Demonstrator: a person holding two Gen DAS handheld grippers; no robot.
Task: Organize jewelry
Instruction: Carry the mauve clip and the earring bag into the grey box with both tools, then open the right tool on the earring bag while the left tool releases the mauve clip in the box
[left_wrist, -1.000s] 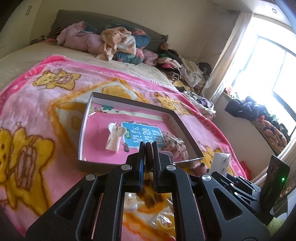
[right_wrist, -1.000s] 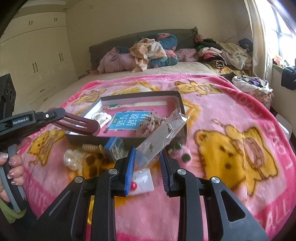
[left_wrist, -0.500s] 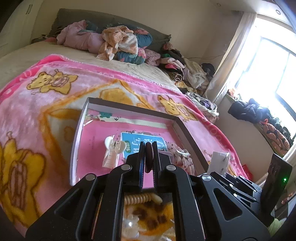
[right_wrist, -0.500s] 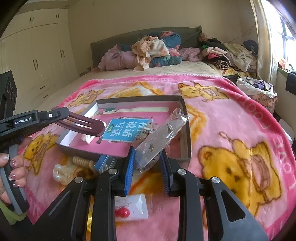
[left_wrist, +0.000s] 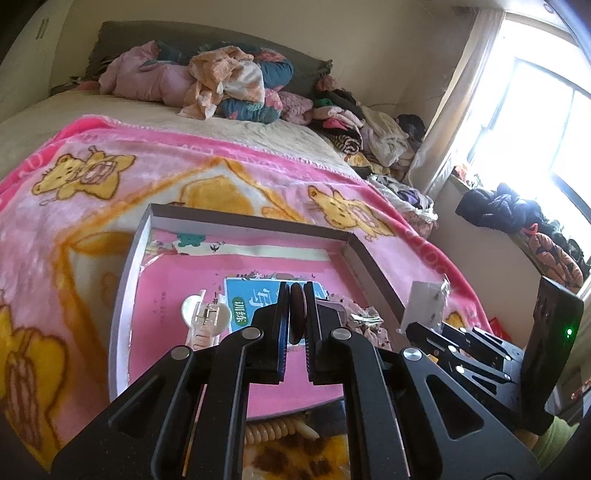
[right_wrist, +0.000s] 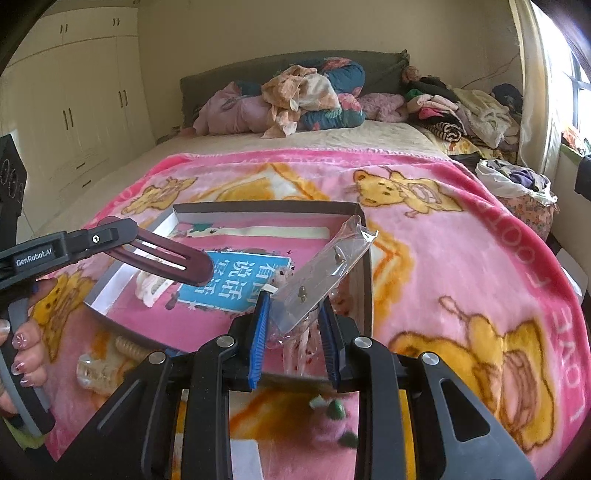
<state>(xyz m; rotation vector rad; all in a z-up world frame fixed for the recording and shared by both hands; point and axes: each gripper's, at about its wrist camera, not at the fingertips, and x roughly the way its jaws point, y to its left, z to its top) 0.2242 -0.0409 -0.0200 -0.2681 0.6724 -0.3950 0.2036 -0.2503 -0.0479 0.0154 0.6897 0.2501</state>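
My left gripper (left_wrist: 296, 317), marked GenRobot.AI, pinches a maroon hair clip (right_wrist: 173, 260) over the box (right_wrist: 266, 207); my right gripper (right_wrist: 293, 319) clamps a clear earring bag (right_wrist: 325, 269) at its right edge

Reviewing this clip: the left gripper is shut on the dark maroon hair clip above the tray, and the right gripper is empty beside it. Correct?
Not quite. The right gripper is not empty: the right wrist view shows it shut on a clear plastic packet with small studs inside. The left gripper does hold the dark maroon hair clip above the tray.
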